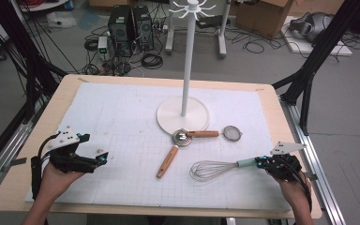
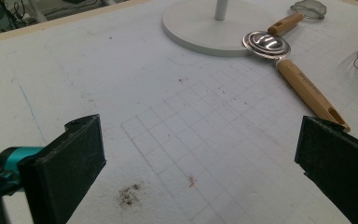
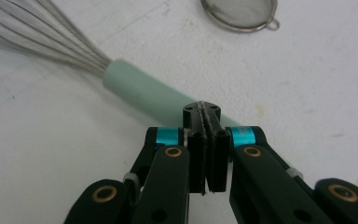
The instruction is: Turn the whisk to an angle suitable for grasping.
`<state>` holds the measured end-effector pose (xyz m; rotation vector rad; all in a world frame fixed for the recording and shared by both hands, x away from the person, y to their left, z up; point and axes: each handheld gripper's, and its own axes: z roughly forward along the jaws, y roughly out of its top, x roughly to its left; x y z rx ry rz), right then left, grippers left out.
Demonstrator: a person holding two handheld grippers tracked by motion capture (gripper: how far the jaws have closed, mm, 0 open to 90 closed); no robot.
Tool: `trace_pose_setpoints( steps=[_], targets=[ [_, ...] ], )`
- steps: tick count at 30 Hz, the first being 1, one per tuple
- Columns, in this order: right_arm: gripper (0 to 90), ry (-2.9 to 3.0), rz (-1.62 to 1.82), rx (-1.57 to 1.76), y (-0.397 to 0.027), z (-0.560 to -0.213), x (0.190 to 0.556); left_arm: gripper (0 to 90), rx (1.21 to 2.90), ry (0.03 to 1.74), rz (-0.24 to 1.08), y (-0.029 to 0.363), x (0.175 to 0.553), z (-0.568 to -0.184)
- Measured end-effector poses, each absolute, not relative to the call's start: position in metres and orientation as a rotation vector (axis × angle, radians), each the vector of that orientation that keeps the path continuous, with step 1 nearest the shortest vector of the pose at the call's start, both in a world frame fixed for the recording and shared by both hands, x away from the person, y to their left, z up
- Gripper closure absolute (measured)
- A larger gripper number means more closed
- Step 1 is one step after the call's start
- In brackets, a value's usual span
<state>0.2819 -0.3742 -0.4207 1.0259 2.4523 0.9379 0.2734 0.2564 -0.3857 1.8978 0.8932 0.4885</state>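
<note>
Zero readable writing: whisk point(image 1: 215, 168), right tongs point(image 3: 205, 116) closed.

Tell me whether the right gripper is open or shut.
Shut. In the right gripper view, the right gripper has its two black fingers pressed flat together, above the mint-green whisk handle, gripping nothing.

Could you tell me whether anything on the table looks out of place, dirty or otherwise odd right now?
One thing stands out: a small dark smudge of crumbs or dirt on the white mat, between the open left tongs. Otherwise the whisk, the strainer and the wooden-handled scoop lie loose beside the hook stand, none hanging.
</note>
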Motion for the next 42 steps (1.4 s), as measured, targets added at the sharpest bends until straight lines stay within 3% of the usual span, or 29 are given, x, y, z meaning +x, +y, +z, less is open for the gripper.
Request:
trace_pose_setpoints(
  steps=[42],
  targets=[
    [87.4,2.324,0.790,1.296,-0.415,-0.429,0.327,1.8,1.895,0.896,0.488,0.258,0.274,-0.385]
  ],
)
